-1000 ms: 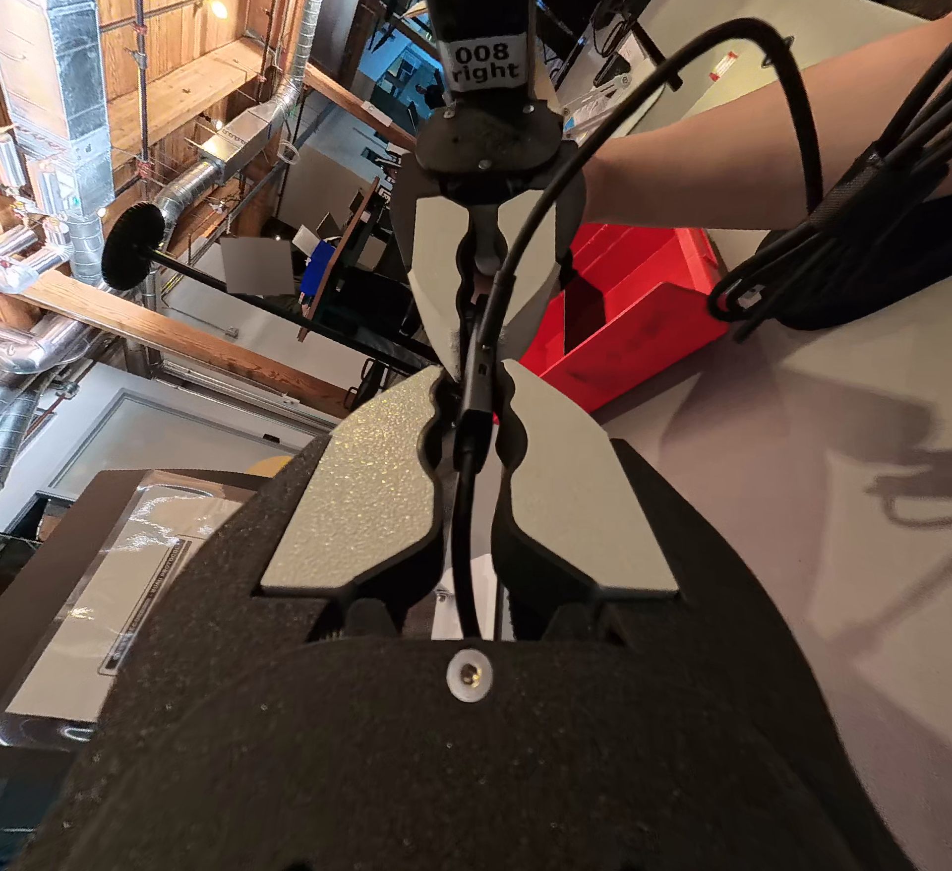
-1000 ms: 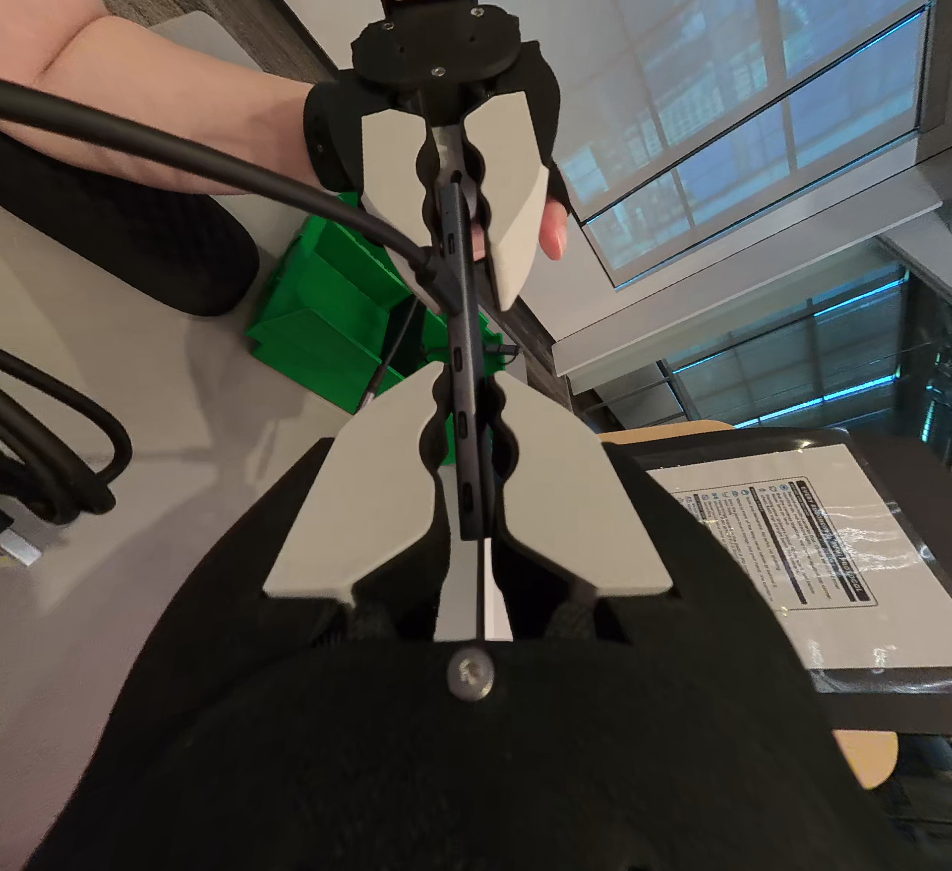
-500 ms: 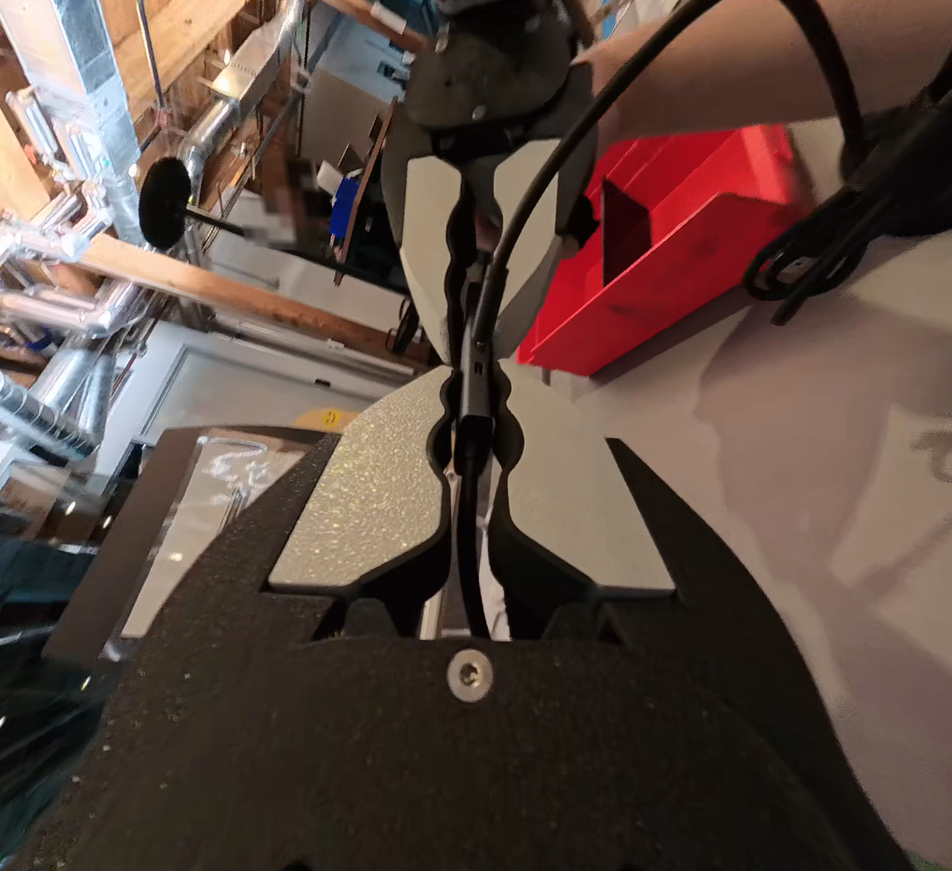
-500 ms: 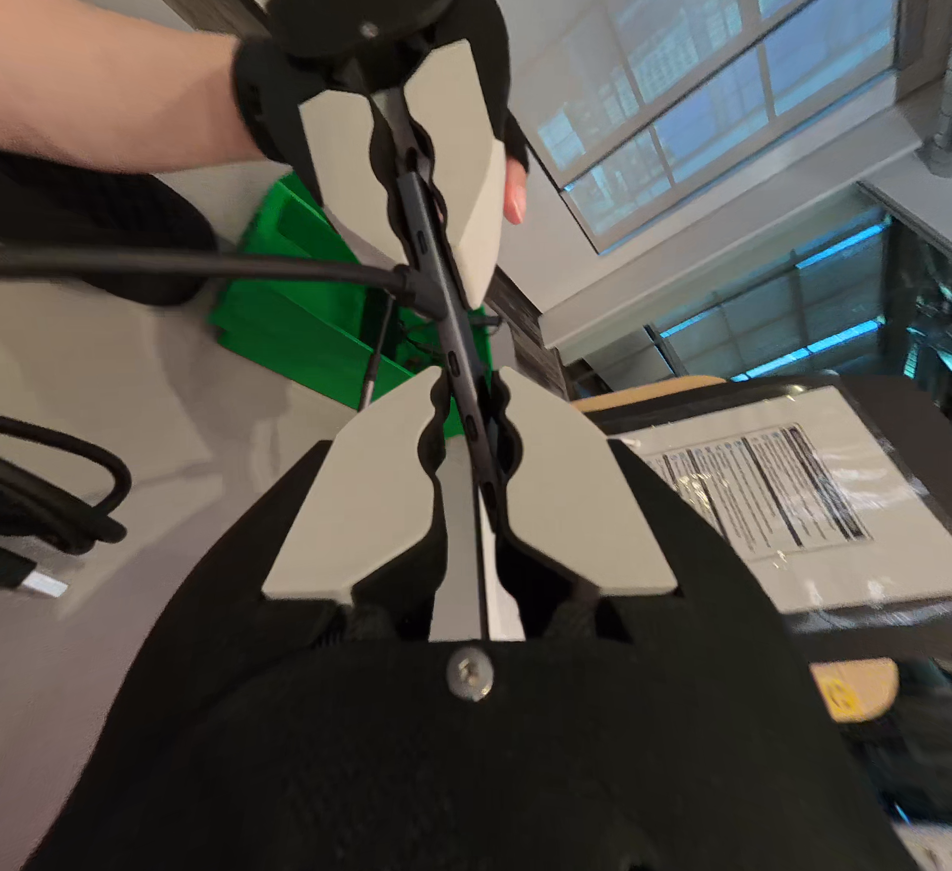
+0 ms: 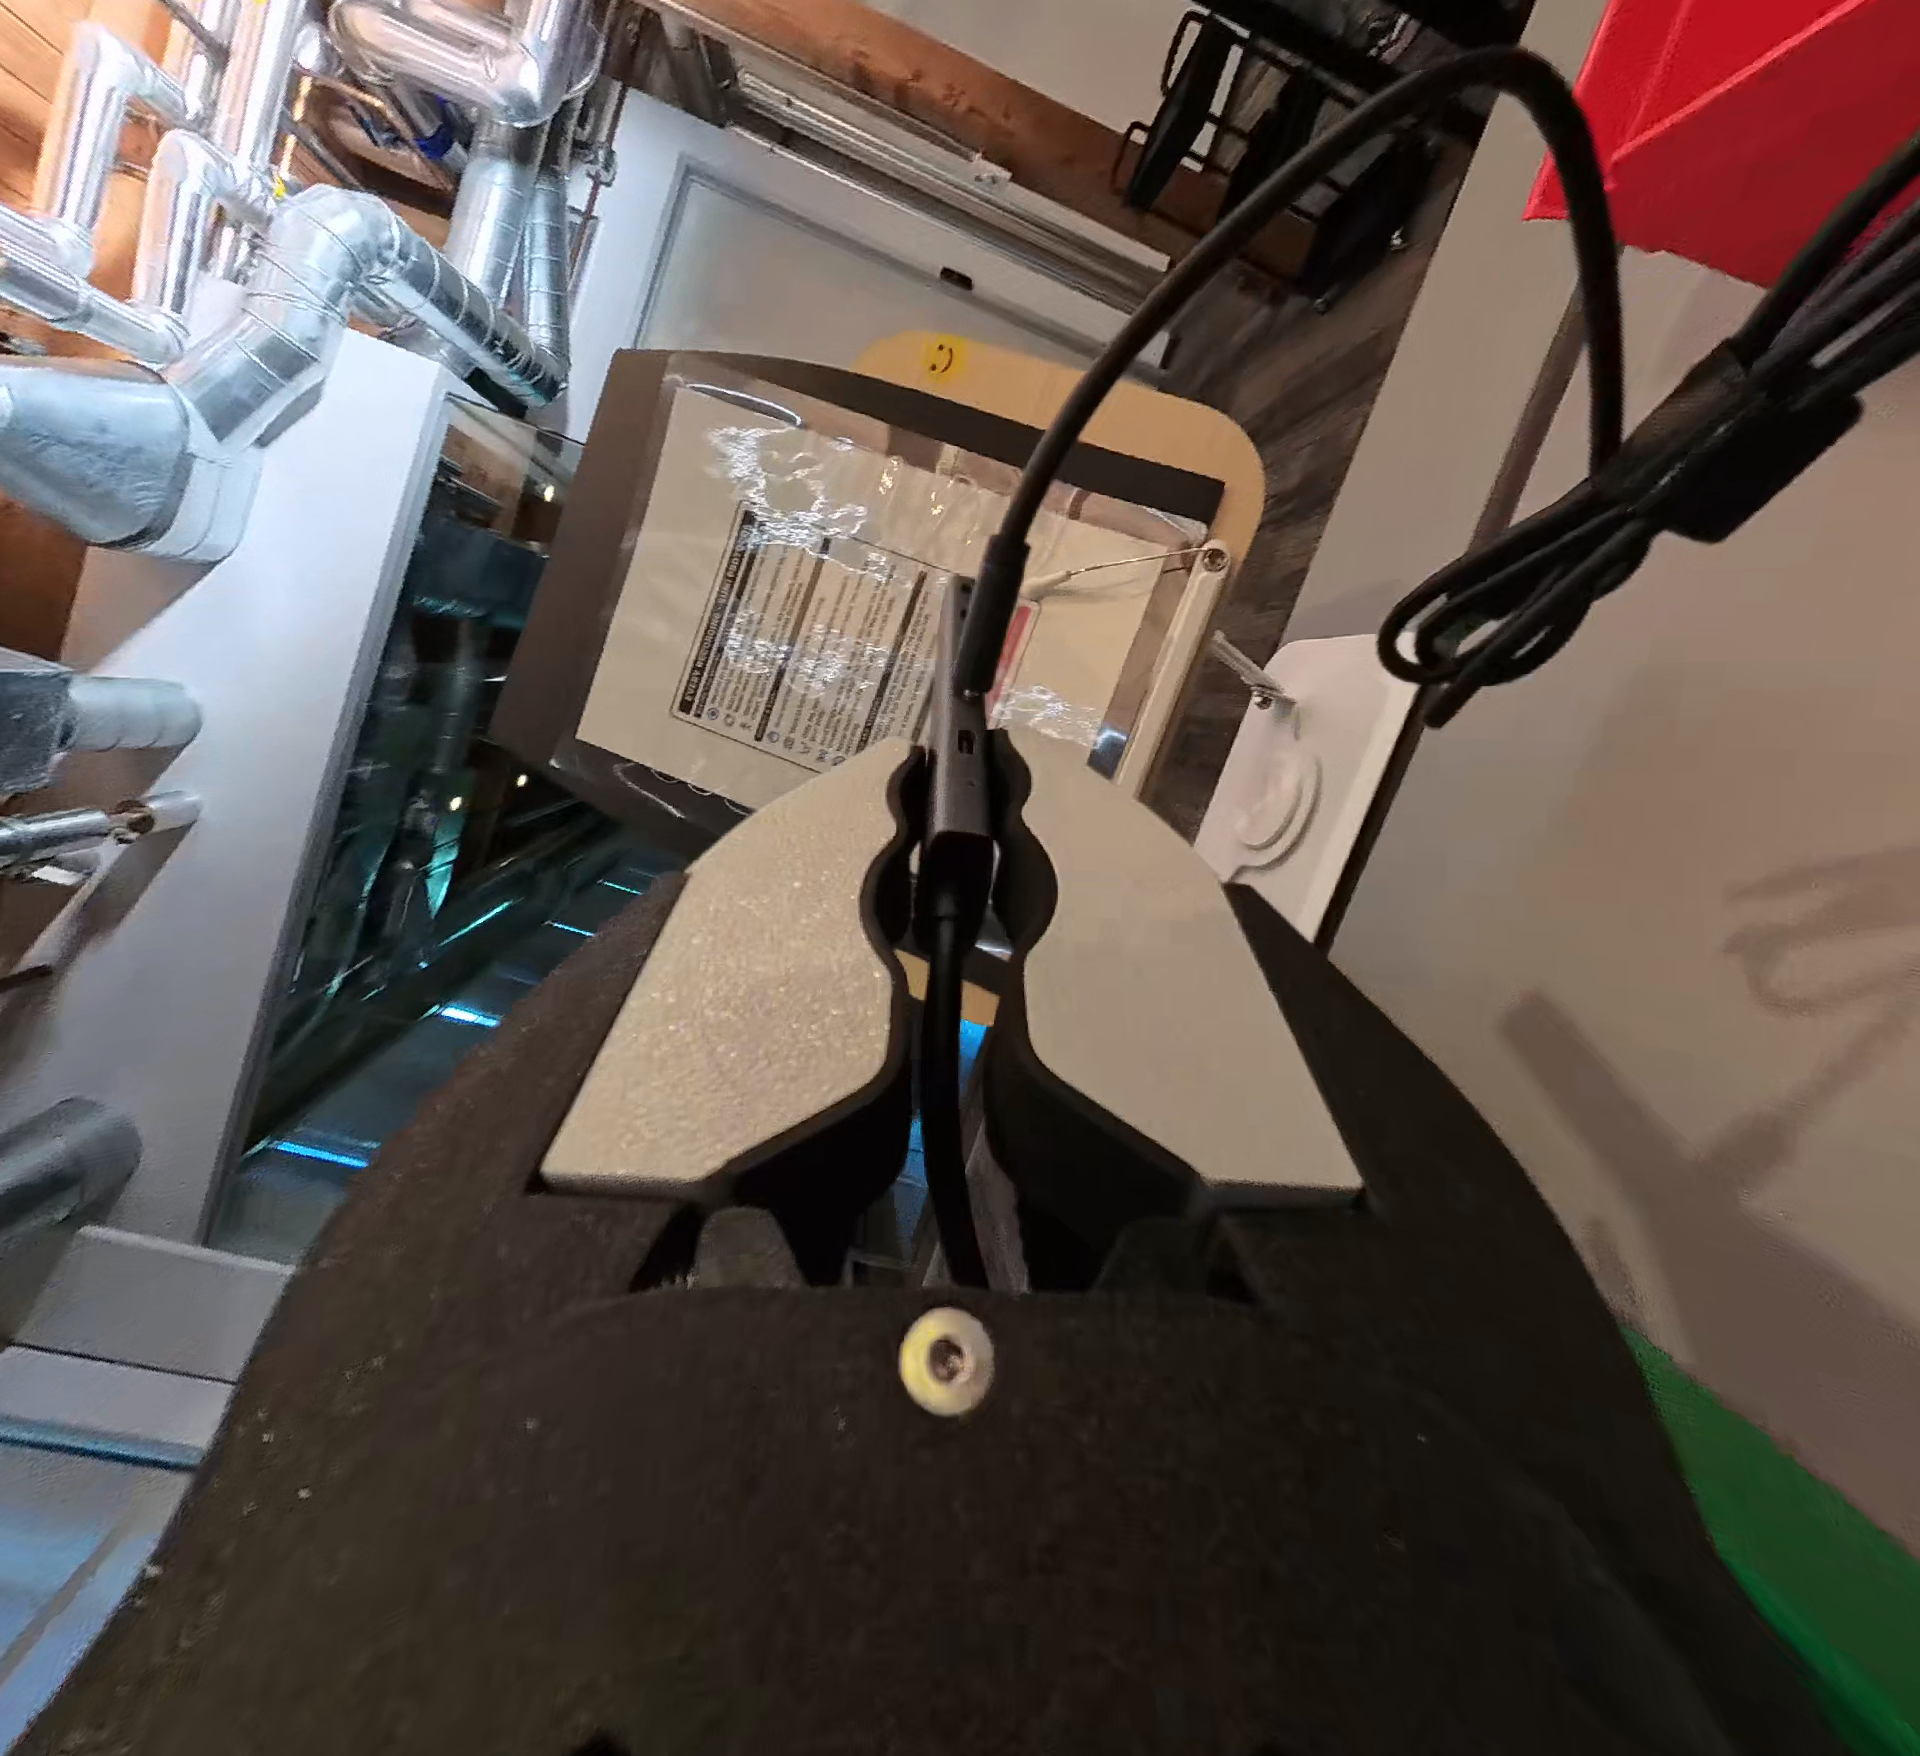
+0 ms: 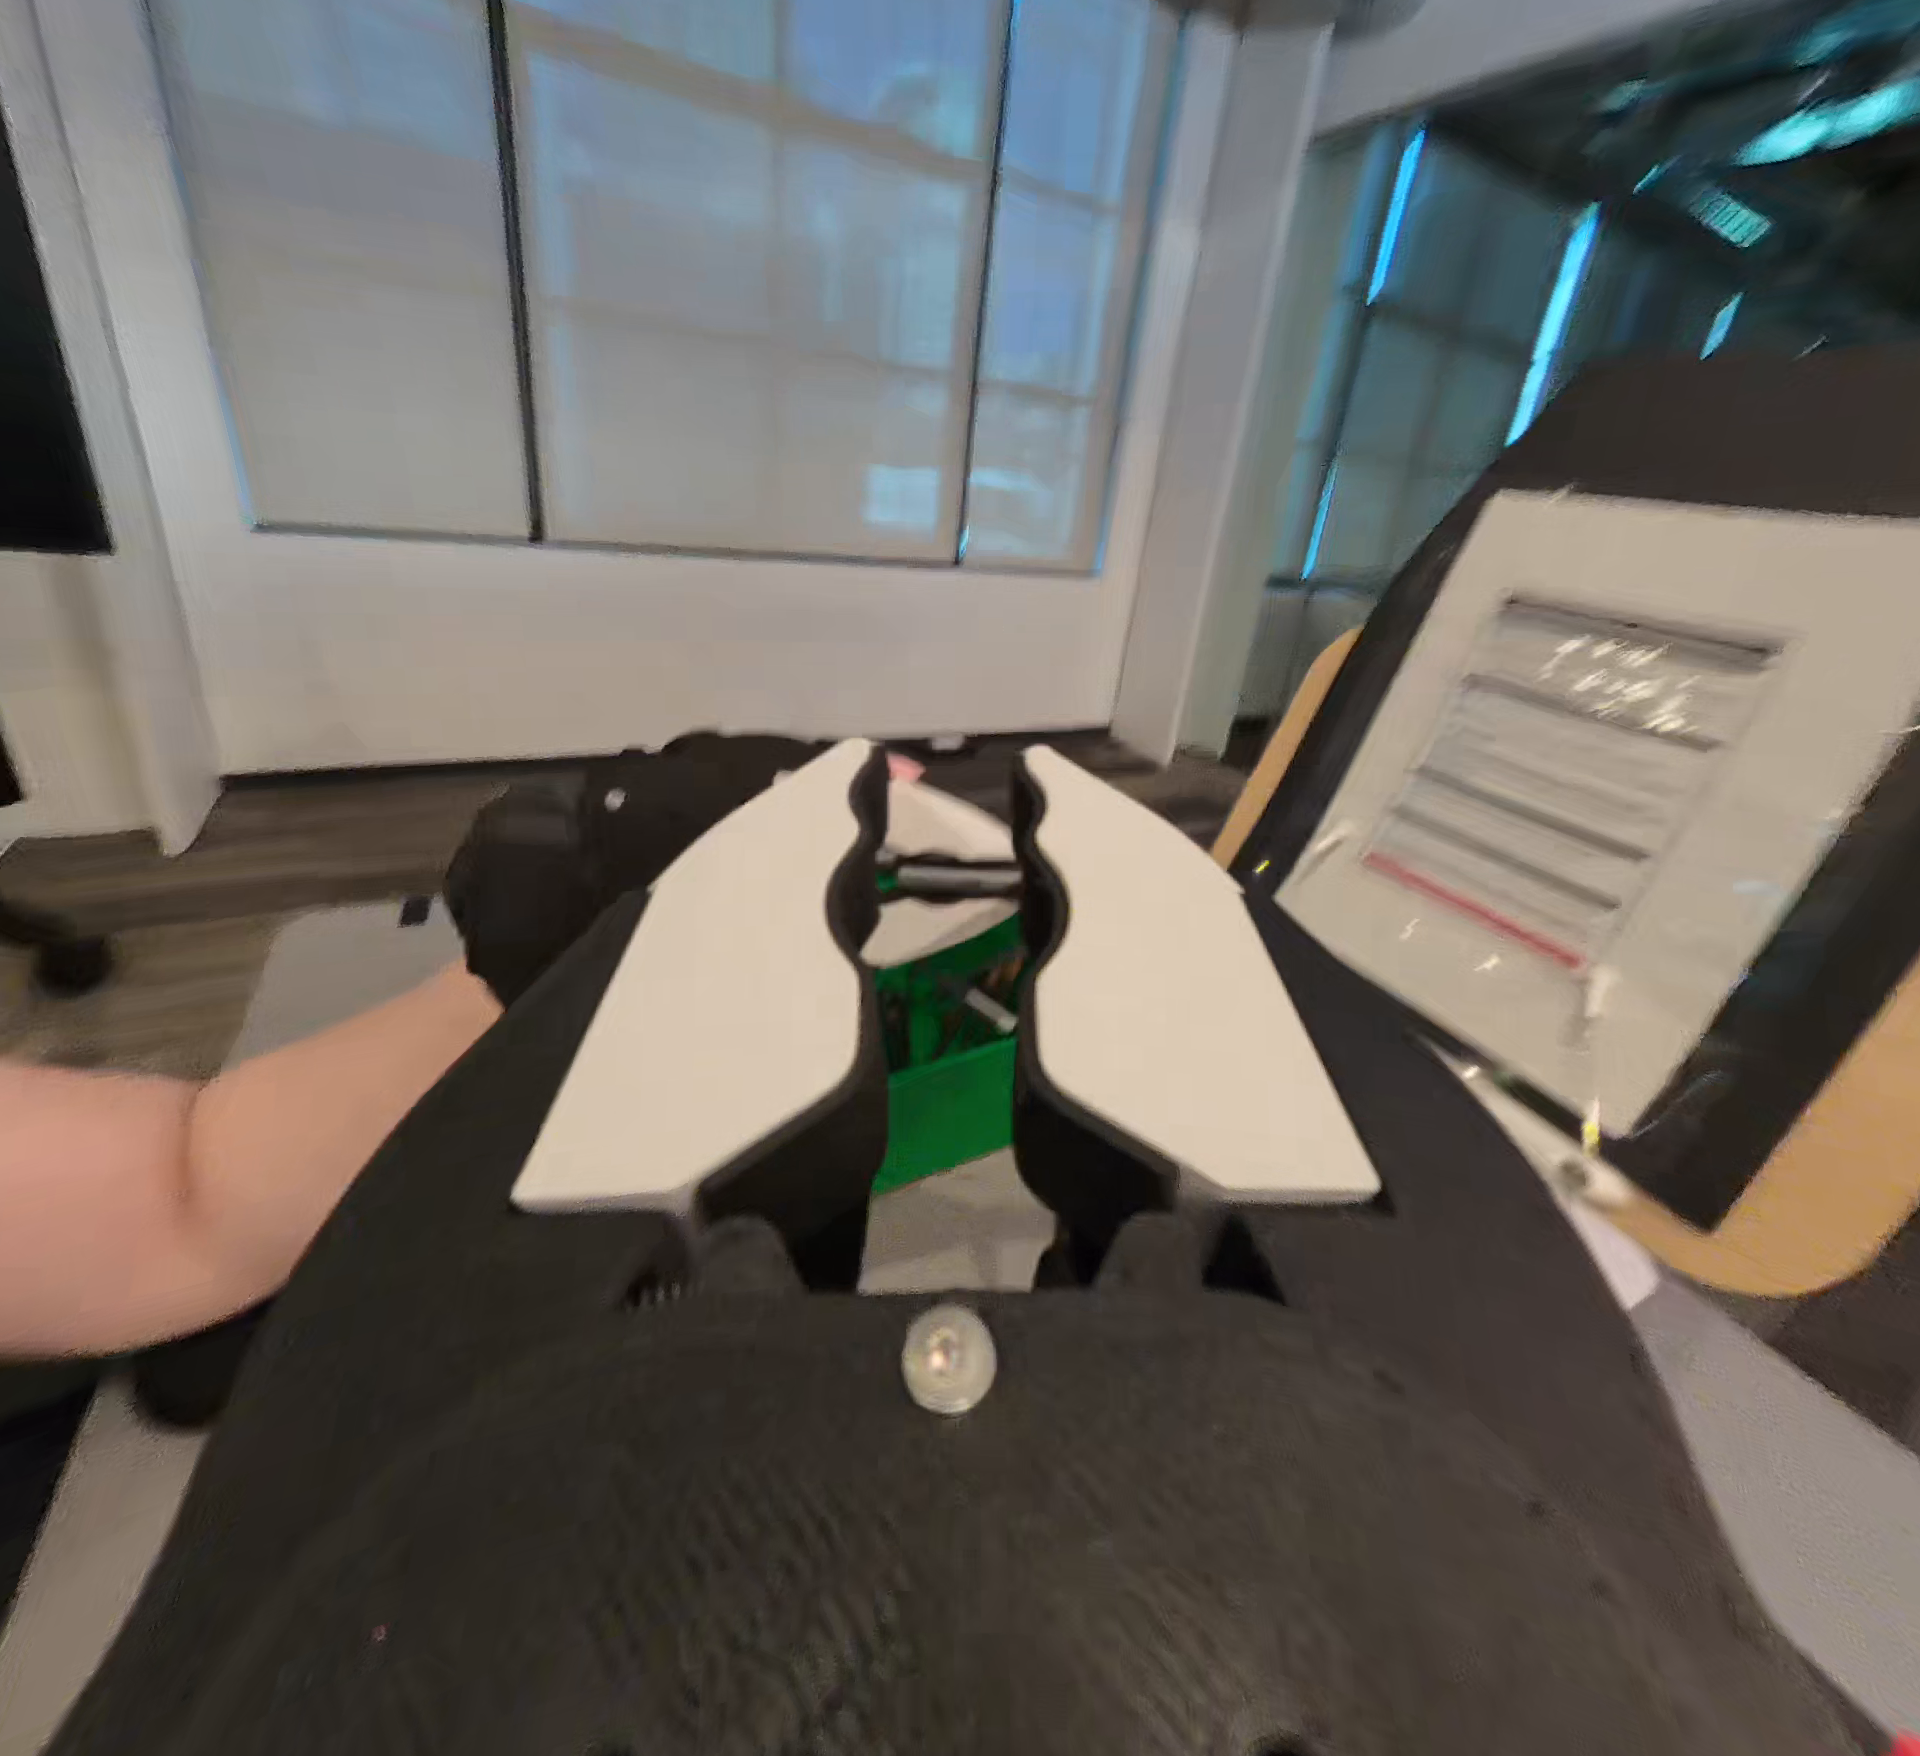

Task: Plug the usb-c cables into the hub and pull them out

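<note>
My left tongs [image 5: 958,771] are clenched on the hub [image 5: 958,787], a slim dark grey bar that stands on edge between the 2 fingers and sticks out past their tips. Its own lead [image 5: 948,1083] runs back between the fingers toward the camera. 1 black usb-c cable [image 5: 1226,252] is plugged into the hub's side just beyond the fingertips; from the plug [image 5: 985,615] it arcs up and over to the right, toward a strapped bundle of black cables [image 5: 1683,470] hanging at the right edge. Behind the hub I see a black-framed board with a plastic-covered printed sheet [image 5: 810,605], and a red bin [image 5: 1766,44] at the top right over the grey bench [image 5: 1662,875].

My right tongs [image 6: 943,771] are released, with a clear gap between the fingers and nothing in them. Through that gap I make out a green bin [image 6: 940,1114] on the bench, and a dark bar-like piece [image 6: 951,875] lying crosswise above it, too blurred to name. A person's bare forearm [image 6: 208,1187] reaches in from the left, ending in a black glove [image 6: 540,875].
</note>
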The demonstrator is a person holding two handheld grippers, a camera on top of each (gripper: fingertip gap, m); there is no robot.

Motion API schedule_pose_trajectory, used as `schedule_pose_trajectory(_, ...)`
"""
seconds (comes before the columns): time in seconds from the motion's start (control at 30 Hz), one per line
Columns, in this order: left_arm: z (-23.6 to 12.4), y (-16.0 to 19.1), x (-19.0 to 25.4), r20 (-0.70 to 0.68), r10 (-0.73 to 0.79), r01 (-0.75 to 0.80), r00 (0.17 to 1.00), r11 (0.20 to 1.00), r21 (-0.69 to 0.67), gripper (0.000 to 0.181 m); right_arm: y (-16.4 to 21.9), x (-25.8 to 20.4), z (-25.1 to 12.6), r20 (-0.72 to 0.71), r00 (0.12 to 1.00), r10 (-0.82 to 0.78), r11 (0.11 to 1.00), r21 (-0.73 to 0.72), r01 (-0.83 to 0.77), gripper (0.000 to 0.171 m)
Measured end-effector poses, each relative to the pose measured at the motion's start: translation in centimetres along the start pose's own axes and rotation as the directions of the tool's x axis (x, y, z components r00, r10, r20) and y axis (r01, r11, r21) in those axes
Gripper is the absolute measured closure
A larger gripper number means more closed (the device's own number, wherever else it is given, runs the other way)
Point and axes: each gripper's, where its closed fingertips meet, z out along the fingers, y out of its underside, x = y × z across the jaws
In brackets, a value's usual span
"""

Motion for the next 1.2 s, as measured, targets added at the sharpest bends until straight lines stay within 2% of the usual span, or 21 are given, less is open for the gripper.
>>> schedule_pose_trajectory(0.07,-0.2,-0.3,-0.3,0.015,0.008,-0.008,1.000,1.000,0.016,0.171,2.4,-0.4,1.6,0.001,0.999,-0.046,0.993,-0.111,0.045,0.141)
schedule_pose_trajectory(0.13,-0.4,-0.7,-0.5,0.029,0.008,-0.009,1.000,0.999,0.032,0.171,4.8,0.9,2.9,-0.067,0.995,-0.080,0.979,-0.191,0.066,0.136)
schedule_pose_trajectory(0.2,-0.5,-1.1,-0.7,0.055,0.007,-0.009,0.998,0.999,0.039,0.171,6.6,2.3,3.8,-0.127,0.991,-0.042,0.975,-0.222,0.013,0.133)
schedule_pose_trajectory(0.3,-0.6,-1.8,-0.7,0.068,0.025,-0.030,0.997,0.997,0.069,0.171,8.5,2.7,4.7,-0.104,0.994,-0.045,0.968,-0.250,0.018,0.131)
schedule_pose_trajectory(0.6,-0.4,-2.3,-0.4,0.082,0.043,-0.048,0.996,0.997,0.059,0.171,9.4,2.5,5.6,-0.082,0.997,0.004,0.979,-0.203,-0.020,0.148)
schedule_pose_trajectory(0.83,-0.6,-2.8,-0.4,0.084,0.050,-0.056,0.995,0.996,0.075,0.172,9.3,2.6,5.7,-0.111,0.994,-0.012,0.980,-0.197,-0.011,0.149)
schedule_pose_trajectory(1.2,-0.6,-2.9,0.2,0.059,0.059,-0.064,0.997,0.994,0.090,0.172,9.7,2.2,6.0,-0.055,0.992,0.110,0.978,-0.170,-0.118,0.156)
